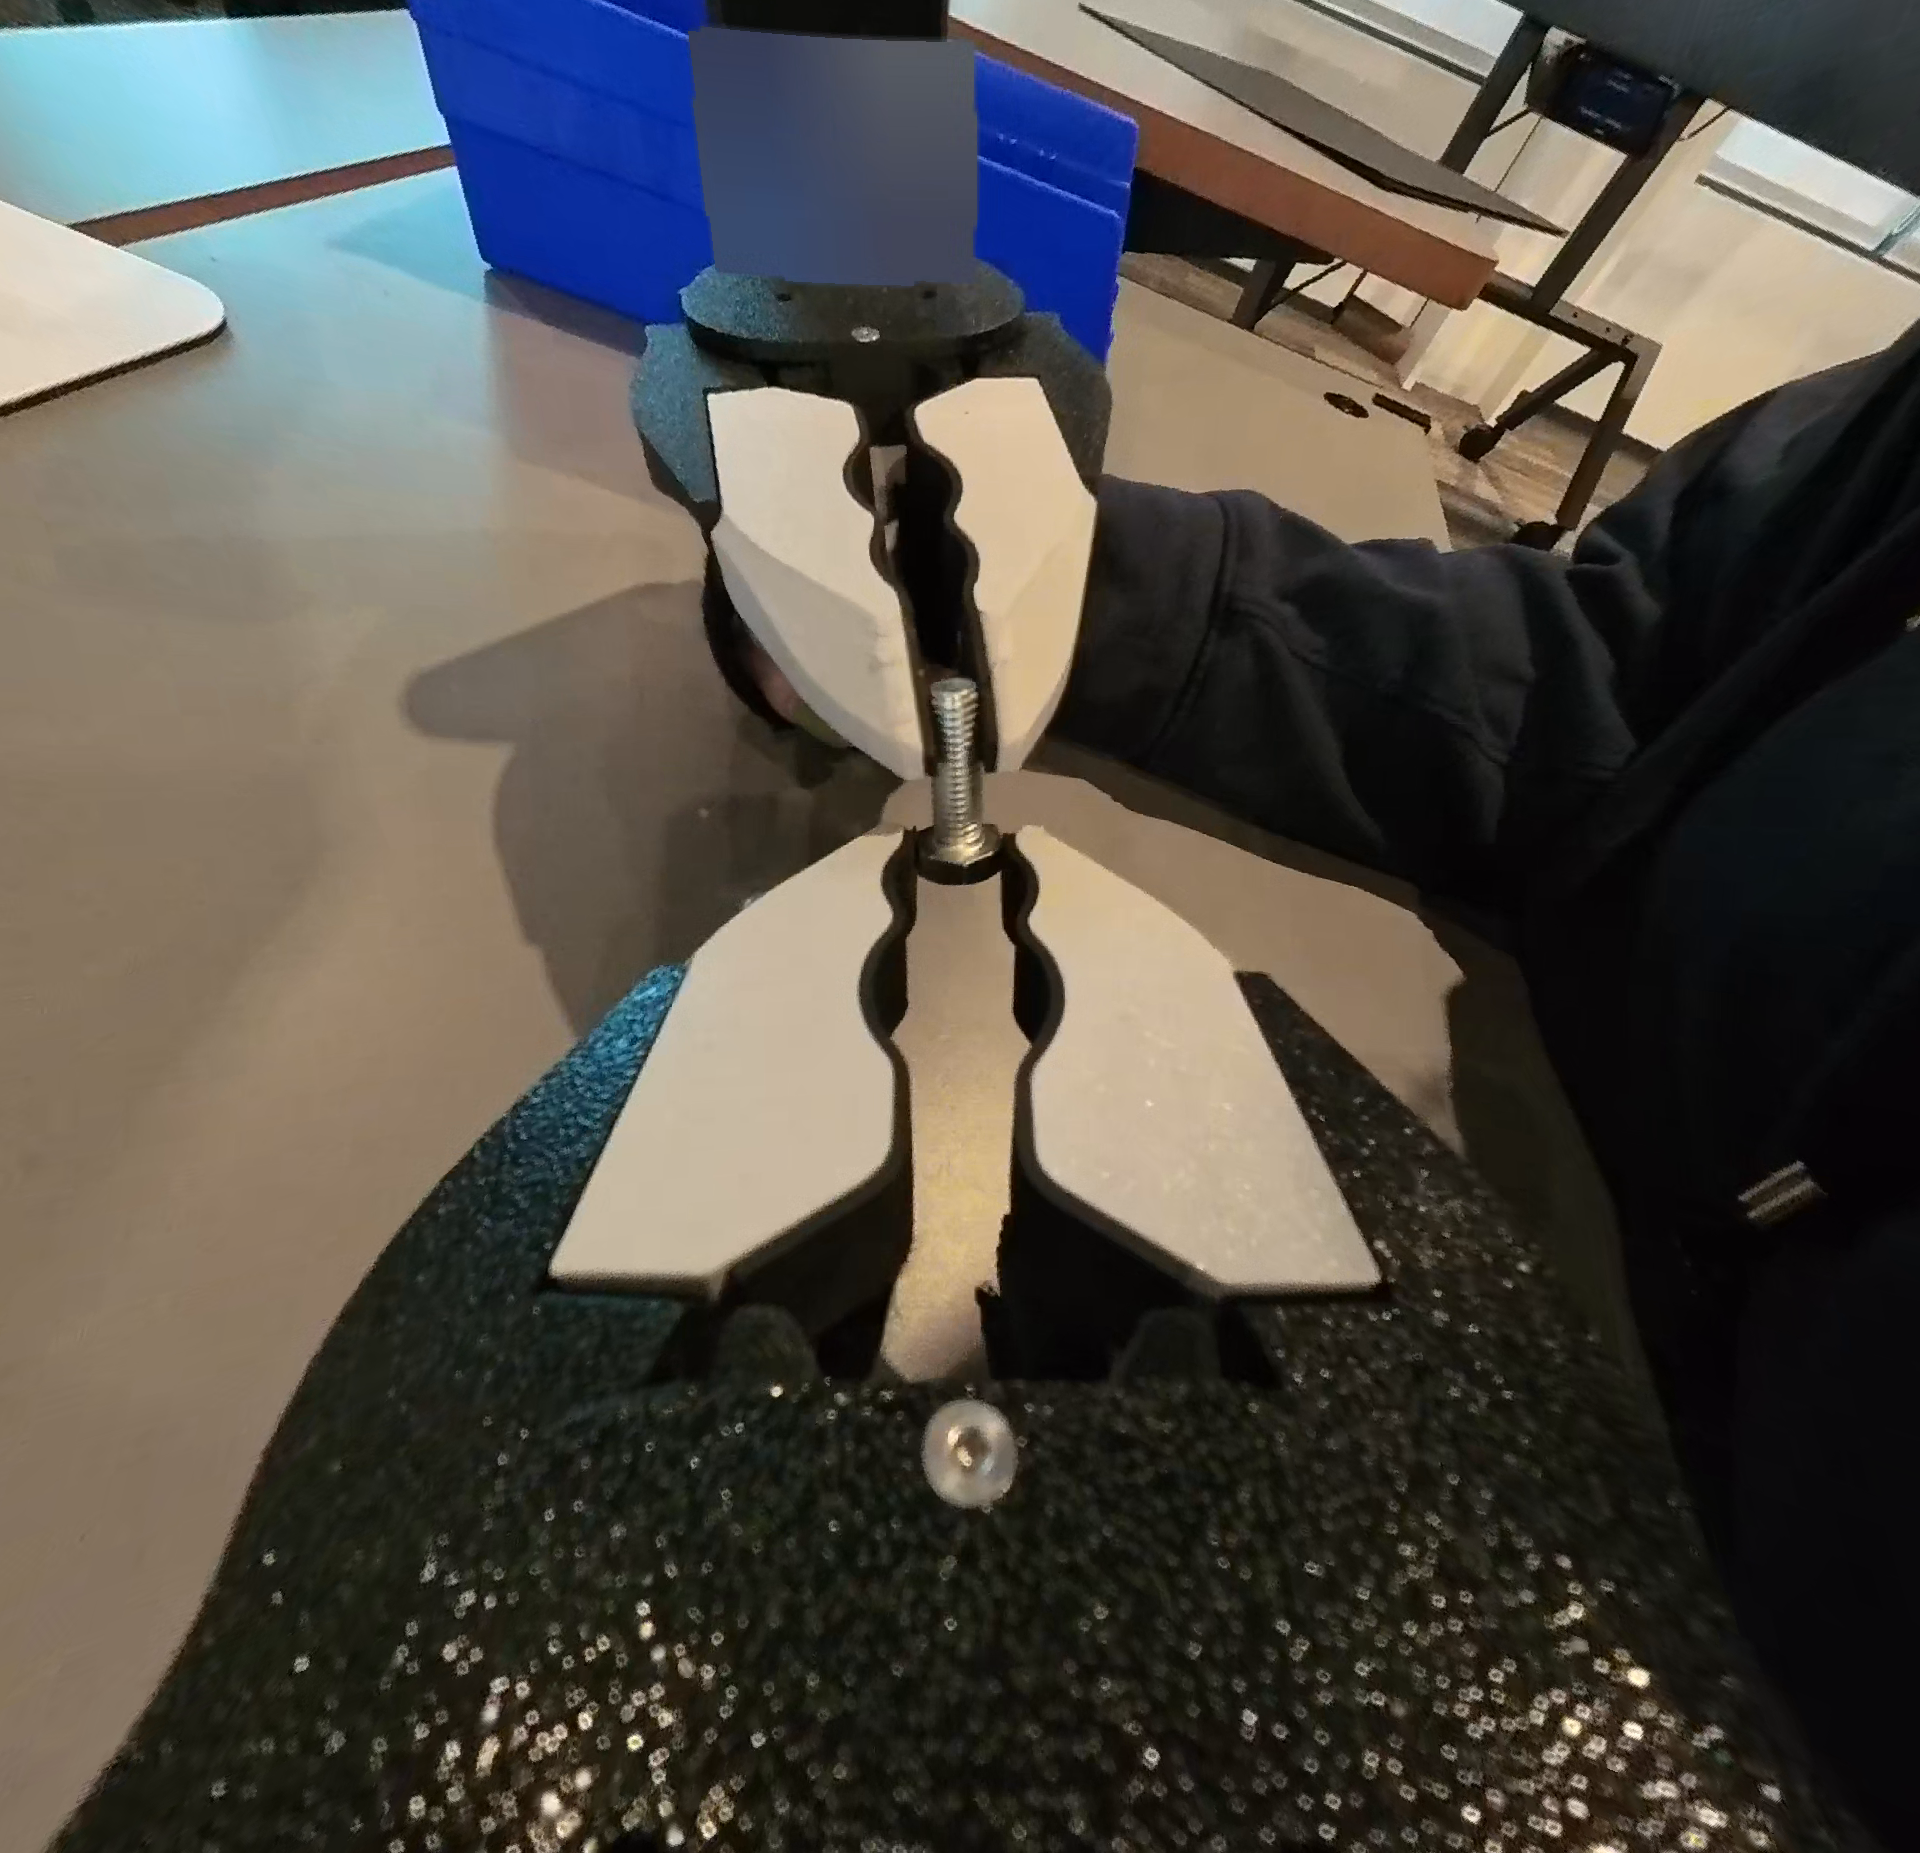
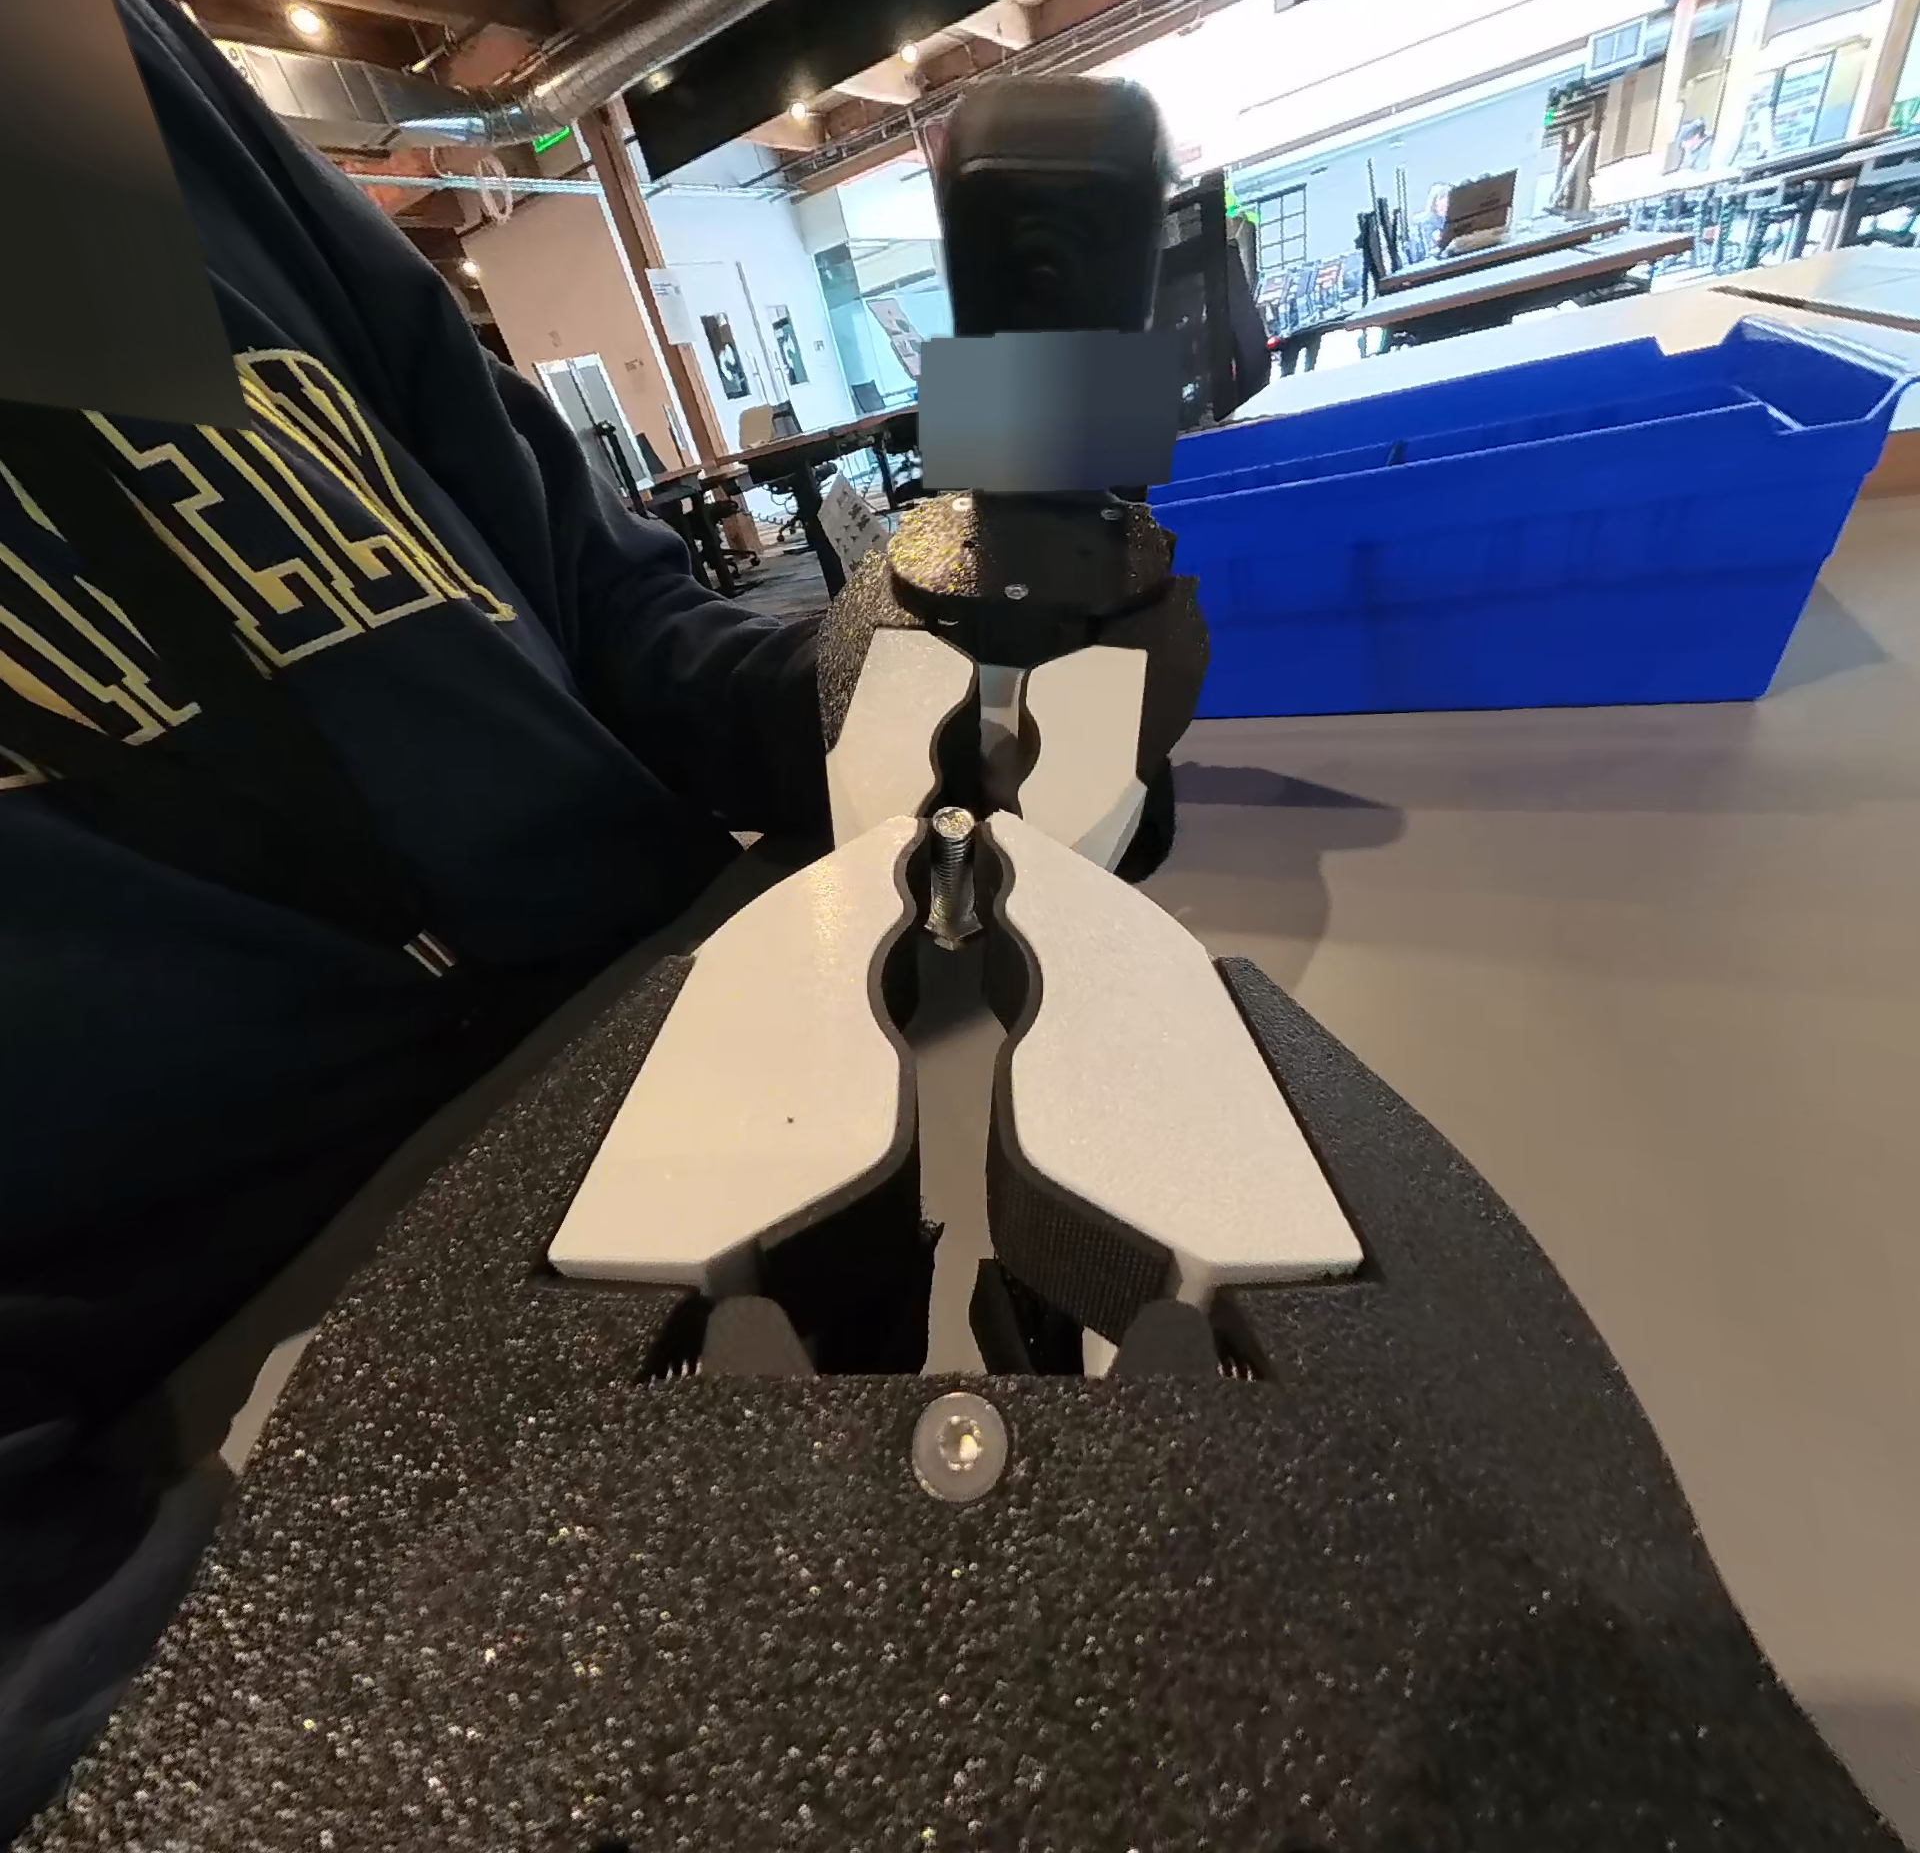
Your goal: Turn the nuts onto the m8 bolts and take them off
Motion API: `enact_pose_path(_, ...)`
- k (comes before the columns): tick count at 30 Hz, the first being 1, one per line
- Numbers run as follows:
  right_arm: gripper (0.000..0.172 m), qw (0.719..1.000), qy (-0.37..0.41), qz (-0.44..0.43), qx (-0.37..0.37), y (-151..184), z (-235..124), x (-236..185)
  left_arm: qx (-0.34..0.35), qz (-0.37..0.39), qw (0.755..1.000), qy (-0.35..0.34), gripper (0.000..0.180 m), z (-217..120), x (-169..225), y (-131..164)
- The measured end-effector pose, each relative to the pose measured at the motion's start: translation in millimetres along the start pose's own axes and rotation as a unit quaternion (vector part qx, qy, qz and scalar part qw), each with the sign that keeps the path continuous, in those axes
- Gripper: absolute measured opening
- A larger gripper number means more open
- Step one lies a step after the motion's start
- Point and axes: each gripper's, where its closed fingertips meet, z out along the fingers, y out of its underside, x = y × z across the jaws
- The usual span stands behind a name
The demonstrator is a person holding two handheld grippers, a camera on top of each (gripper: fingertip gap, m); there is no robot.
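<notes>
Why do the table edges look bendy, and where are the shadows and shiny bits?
Left wrist view: the wide lens curves the table edges, and dark shadows spread left of the bolt. Right wrist view: bright windows wash out the far room, the bolt's tip glints, the black handle looks blurry at its top, and a shadow stretches across the table below the blue bin.

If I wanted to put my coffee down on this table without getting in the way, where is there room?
The bare grey table between the white board, the blue bin and the grippers is free, as is the stretch in front of the bin. It is crowded where the left gripper and right gripper meet on the bolt, beside the dark sleeve.
</notes>
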Motion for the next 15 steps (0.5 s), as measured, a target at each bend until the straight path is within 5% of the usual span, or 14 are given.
enact_pose_path(8,0.027,0.985,0.127,-0.093,0.069,-23.9,-23.8,22.2,0.065,0.065,0.986,-0.138,0.014,-9.9,-48.4,-26.7)
enact_pose_path(13,0.037,0.963,0.237,-0.124,0.017,-12.7,-48.9,43.7,0.147,0.101,0.954,-0.24,0.014,-22.9,-99.7,-47.1)
enact_pose_path(15,0.046,0.953,0.273,-0.134,0.006,-11.2,-53.0,49.1,0.164,0.089,0.958,-0.218,0.014,-19.6,-104.7,-48.3)
